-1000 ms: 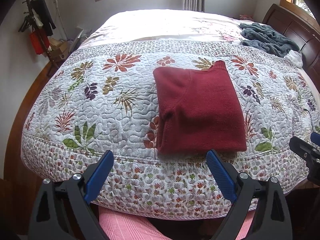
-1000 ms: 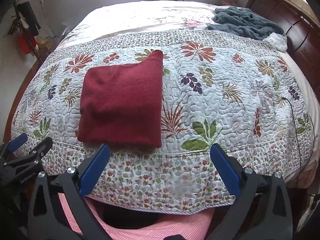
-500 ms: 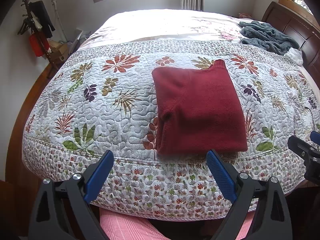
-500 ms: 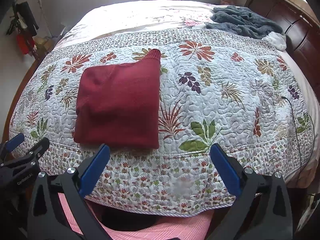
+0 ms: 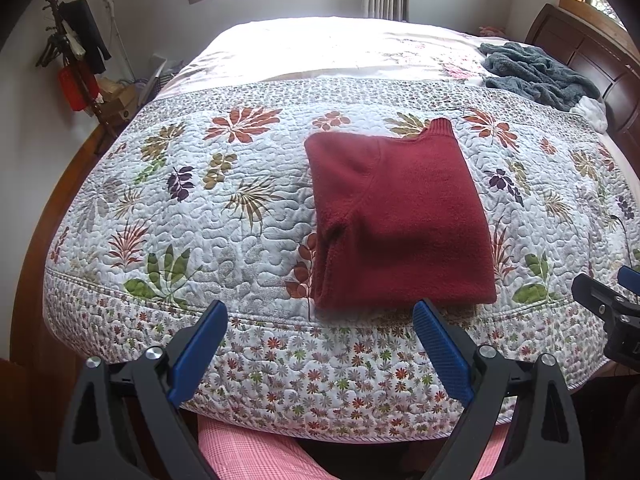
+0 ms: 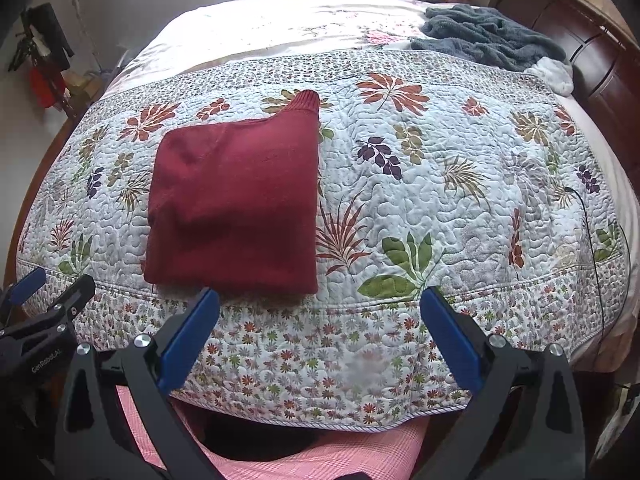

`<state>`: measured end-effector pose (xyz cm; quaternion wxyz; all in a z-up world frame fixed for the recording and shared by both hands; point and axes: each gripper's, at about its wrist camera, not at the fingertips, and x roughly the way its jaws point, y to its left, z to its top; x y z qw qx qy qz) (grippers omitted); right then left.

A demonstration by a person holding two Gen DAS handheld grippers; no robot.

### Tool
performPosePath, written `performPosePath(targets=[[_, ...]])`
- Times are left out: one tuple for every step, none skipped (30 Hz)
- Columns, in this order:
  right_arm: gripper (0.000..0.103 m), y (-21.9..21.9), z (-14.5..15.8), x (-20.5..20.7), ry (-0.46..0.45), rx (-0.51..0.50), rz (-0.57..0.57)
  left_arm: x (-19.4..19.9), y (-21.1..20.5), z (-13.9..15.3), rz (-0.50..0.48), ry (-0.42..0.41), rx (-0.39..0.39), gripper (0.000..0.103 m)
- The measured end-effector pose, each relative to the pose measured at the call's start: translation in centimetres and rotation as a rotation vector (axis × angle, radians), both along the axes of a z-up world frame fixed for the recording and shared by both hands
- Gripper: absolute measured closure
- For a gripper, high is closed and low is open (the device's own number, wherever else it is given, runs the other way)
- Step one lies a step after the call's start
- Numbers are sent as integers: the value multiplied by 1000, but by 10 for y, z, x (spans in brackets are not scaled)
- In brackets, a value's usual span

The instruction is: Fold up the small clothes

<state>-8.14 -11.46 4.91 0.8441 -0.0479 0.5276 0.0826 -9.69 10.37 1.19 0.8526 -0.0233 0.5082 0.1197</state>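
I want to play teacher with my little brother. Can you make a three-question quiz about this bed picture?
1. What colour is the folded sweater?
2. True or false: the left gripper is holding the sweater.
3. The grey blanket lies: A) on the sweater, B) near the headboard, C) on the floor.

Key: 1. dark red. 2. false, both it and the right gripper are open and empty. 3. B.

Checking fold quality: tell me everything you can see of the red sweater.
The sweater is dark red, knit and fuzzy-looking, folded into a rough rectangle. A ribbed collar or cuff sticks out at its far right corner, and a curved sleeve seam and a bunched fold show along its left side. It lies flat on the quilt near the bed's near edge. Neither the left gripper nor the right gripper touches it.
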Motion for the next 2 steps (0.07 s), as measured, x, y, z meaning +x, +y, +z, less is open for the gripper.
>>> performPosePath(targets=[[3,0,0,0,1,2,0,0,0,0,0,-1,0,9],[3,0,0,0,0,0,0,0,0,0,0,-1,0,9]])
